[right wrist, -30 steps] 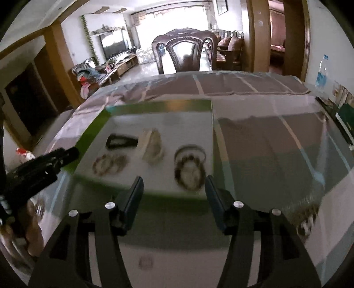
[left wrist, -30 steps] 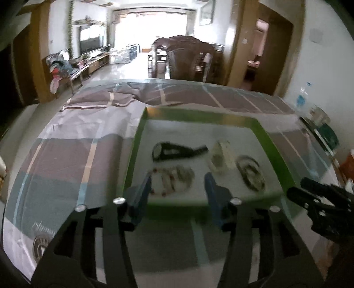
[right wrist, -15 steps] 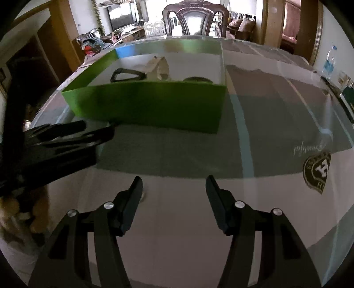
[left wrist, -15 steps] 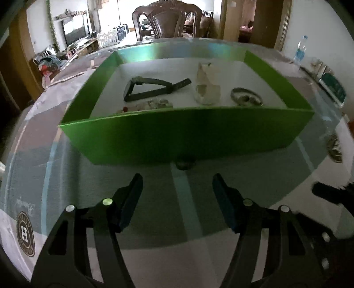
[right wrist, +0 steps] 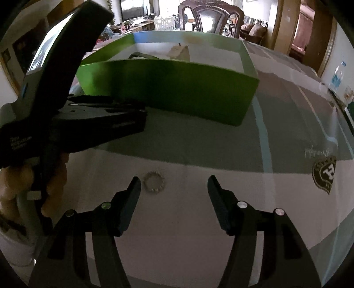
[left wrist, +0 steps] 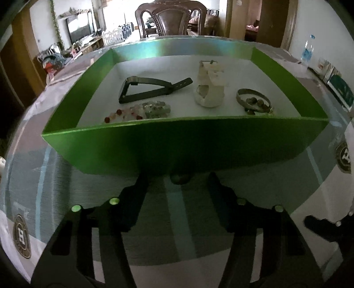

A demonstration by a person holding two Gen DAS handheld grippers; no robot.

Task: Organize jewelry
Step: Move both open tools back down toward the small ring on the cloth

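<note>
A green tray (left wrist: 185, 141) with a white floor stands on the table. In it lie a dark watch (left wrist: 150, 89), a bead bracelet (left wrist: 141, 113), a white folded piece (left wrist: 210, 88) and a metal bangle with beads (left wrist: 254, 102). My left gripper (left wrist: 178, 179) is open and low at the tray's near wall, with a small dark round thing (left wrist: 180, 178) between its tips. My right gripper (right wrist: 174, 183) is open above the cloth, and a small pale ring (right wrist: 154, 182) lies just inside its left finger. The left gripper (right wrist: 88, 117) shows at the left of the right wrist view.
A checked cloth with crest logos (right wrist: 325, 175) covers the table. A wooden chair (left wrist: 170, 17) stands behind it. A water bottle (left wrist: 308, 51) and boxes (left wrist: 338, 88) sit at the far right edge. The green tray (right wrist: 177, 86) is ahead of the right gripper.
Both grippers have dropped from above the tray to just over the table in front of it. The left has closed in on the tray's near wall; the right now frames the ring.
</note>
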